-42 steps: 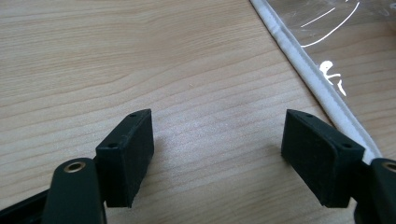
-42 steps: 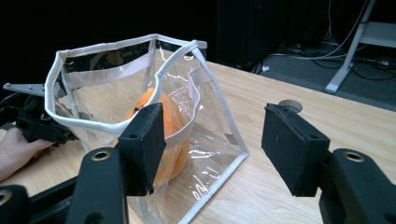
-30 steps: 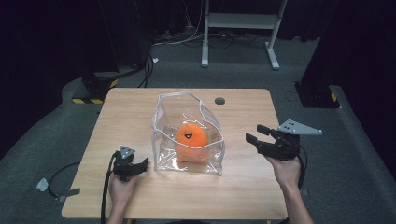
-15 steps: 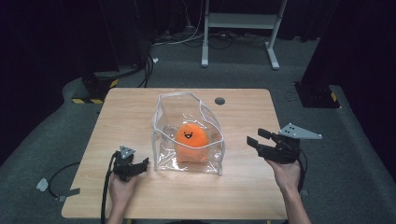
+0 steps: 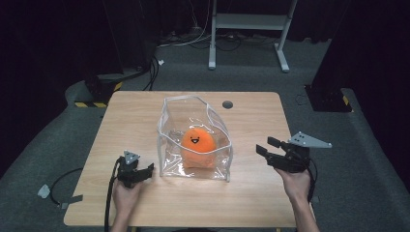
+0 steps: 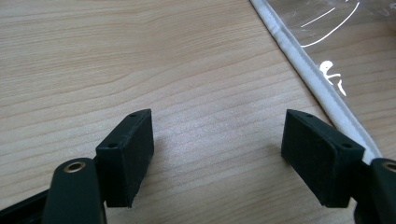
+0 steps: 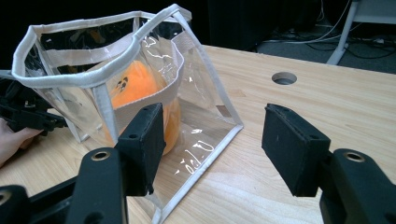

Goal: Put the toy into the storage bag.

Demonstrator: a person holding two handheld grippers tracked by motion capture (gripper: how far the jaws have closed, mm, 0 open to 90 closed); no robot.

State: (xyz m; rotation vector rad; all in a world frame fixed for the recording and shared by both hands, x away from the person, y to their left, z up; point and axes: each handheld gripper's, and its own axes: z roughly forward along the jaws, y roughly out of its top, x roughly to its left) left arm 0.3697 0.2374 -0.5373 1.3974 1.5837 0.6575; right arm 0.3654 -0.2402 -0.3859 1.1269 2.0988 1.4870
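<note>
A clear plastic bag with white trim stands open in the middle of the wooden table. An orange plush ball with a smiling face sits inside it, also seen through the bag wall. My left gripper rests low on the table just left of the bag, open and empty; its view shows bare wood between the jaws and the bag's white trim at the right. My right gripper hovers to the right of the bag, open, with nothing between its jaws.
A round cable hole lies in the table behind the bag. Beyond the table stand a white desk frame and dark equipment with cables on the grey floor. A cable trails off the left gripper over the table's front edge.
The right gripper has sunk slightly and drifted a little toward me. The left gripper, bag and ball have stayed put.
</note>
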